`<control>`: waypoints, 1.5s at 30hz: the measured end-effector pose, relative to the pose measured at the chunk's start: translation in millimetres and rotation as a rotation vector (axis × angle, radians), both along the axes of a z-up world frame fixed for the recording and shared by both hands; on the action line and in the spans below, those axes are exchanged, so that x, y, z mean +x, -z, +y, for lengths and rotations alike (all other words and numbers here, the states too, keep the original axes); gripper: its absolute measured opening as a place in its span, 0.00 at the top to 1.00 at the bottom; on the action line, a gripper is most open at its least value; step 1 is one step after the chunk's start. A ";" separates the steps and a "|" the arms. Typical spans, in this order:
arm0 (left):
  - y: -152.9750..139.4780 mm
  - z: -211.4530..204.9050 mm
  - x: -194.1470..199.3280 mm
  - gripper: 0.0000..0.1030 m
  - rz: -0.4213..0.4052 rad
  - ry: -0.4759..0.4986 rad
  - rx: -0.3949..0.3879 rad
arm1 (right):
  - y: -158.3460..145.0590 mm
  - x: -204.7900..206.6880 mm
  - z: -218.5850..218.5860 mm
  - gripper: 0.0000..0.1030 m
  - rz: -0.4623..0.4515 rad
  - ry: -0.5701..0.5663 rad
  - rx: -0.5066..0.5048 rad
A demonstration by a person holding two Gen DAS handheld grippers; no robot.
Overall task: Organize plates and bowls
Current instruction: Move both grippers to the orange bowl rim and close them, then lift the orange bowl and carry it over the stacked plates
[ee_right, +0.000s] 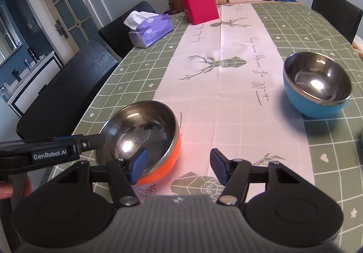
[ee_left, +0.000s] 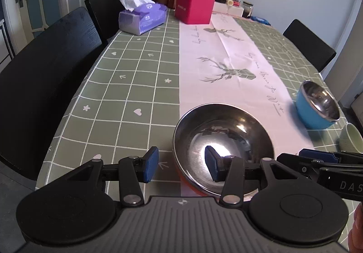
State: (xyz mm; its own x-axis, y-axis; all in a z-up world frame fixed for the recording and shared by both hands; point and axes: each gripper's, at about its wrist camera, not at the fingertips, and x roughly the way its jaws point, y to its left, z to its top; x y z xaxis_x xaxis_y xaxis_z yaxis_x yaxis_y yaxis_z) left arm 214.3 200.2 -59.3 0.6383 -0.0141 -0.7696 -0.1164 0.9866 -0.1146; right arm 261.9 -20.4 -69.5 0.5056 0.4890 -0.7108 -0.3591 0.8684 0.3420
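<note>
An orange bowl [ee_left: 223,139] with a shiny steel inside sits near the table's front edge on the pale runner. My left gripper [ee_left: 181,166] is open and straddles the bowl's left rim, one pad inside and one outside, neither pressing on it. My right gripper [ee_right: 178,166] is open too, with its left pad at the bowl's [ee_right: 140,132] near right rim and its right pad over the runner. Each gripper shows in the other's view: the right gripper [ee_left: 295,159] at the bowl's right side, the left gripper [ee_right: 97,140] at its left. A blue steel-lined bowl [ee_right: 316,85] stands apart to the right.
A pale green cup [ee_left: 352,139] stands at the right edge, near the blue bowl [ee_left: 317,105]. At the far end are a purple tissue pack [ee_left: 141,18], a red box [ee_left: 194,7], bottles and jars. Black chairs [ee_left: 45,85] line the left side, and another chair stands at the far right.
</note>
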 end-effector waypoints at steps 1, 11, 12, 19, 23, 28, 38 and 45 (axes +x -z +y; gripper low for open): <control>3.1 0.7 3.5 0.49 0.010 0.002 0.000 | 1.9 2.7 1.3 0.44 0.010 -0.001 0.004; 21.0 -2.8 19.8 0.70 0.055 0.015 0.061 | 17.8 20.1 18.6 0.54 0.065 -0.017 0.023; 21.8 -3.5 20.2 0.73 0.058 0.018 0.065 | 19.1 21.1 19.1 0.57 0.070 -0.014 0.024; 21.3 -11.9 19.7 0.84 0.064 0.032 0.098 | 23.2 21.2 19.7 0.80 0.097 -0.009 0.043; 18.8 -15.9 17.1 0.87 0.074 0.033 0.111 | 20.5 18.5 19.0 0.83 0.096 0.007 0.030; 8.4 -22.4 10.5 0.87 0.062 0.040 0.134 | 15.2 13.0 13.3 0.84 0.097 0.013 0.041; -26.8 -59.6 -21.2 0.87 -0.005 0.091 0.148 | -10.6 -20.9 -27.6 0.85 0.042 0.062 0.087; -27.1 -92.2 -44.5 0.86 0.001 0.169 0.073 | -12.2 -56.5 -79.0 0.87 0.025 0.140 0.109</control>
State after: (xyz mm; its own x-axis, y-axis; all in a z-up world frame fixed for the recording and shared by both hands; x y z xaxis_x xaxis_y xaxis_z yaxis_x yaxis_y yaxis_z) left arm 169.8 107.9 -32.2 0.6311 -0.0652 -0.7729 0.0516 0.9978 -0.0421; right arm 205.3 -99.4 -57.3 0.5572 0.4896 -0.6707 -0.2277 0.8668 0.4436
